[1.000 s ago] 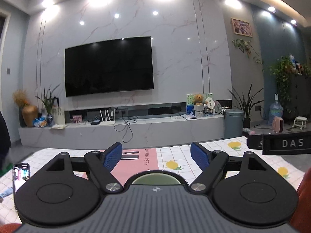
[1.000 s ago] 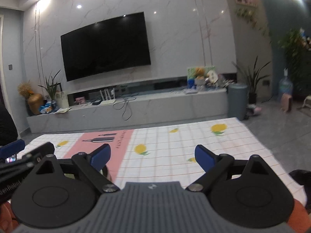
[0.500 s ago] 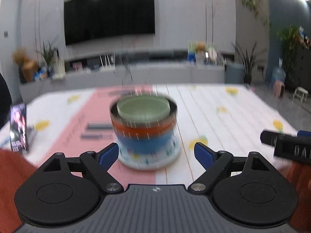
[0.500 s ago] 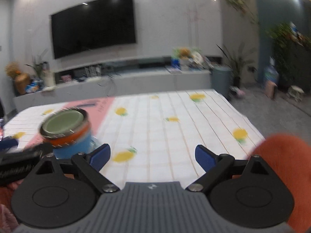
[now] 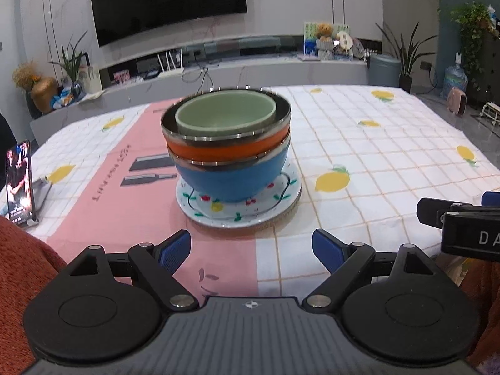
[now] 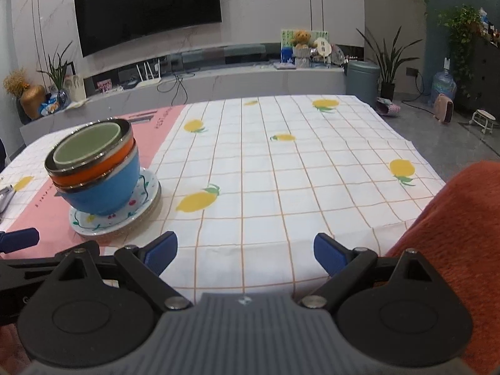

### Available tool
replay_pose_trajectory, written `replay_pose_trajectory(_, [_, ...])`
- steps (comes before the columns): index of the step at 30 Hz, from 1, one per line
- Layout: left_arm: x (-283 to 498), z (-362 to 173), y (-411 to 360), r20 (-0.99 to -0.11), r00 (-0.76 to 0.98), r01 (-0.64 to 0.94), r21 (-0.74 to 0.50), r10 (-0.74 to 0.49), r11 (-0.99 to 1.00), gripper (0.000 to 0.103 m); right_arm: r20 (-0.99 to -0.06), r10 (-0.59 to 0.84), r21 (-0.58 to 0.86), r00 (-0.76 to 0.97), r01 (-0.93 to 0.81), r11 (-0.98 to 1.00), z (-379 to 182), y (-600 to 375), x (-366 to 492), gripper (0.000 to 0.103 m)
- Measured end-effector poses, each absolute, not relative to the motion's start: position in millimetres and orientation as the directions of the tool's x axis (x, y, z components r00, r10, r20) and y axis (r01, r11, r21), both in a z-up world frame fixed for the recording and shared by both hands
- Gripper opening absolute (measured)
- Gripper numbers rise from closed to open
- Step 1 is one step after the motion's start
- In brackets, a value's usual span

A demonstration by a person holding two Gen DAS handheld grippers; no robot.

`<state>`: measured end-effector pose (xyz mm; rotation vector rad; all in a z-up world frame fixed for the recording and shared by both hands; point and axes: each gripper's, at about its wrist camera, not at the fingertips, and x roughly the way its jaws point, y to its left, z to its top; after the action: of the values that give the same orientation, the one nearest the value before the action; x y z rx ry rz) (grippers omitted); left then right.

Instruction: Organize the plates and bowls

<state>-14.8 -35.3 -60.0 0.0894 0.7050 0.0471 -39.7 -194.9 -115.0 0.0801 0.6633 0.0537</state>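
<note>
You have tipped both wide-open, empty hand-held grippers, left [image 5: 251, 245] and right [image 6: 245, 248], down toward the bowl stack [image 5: 226, 145]; "DA" shows only at the left view's right edge.

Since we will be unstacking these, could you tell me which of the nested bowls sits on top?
The small pale green bowl: it nests inside the steel-rimmed orange bowl, which sits in the blue bowl at the bottom.

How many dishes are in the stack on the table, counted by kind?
Bowls: 3, namely the green bowl, the orange bowl and the blue bowl, nested in each other.
Plates: 1, the patterned plate under them; whether another lies beneath it I cannot tell.
Total: 4
</note>
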Motion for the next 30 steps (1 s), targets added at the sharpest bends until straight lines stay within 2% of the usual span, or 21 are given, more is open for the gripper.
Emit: replay_pose_trajectory(30, [-17.8,-56.8,-35.3,-0.643,0.762,-0.016,0.095,0.074,0.995,0.102,-0.591,0.075,0.055,0.803,-0.053,0.997,-112.9,-187.2,-45.6,0.092])
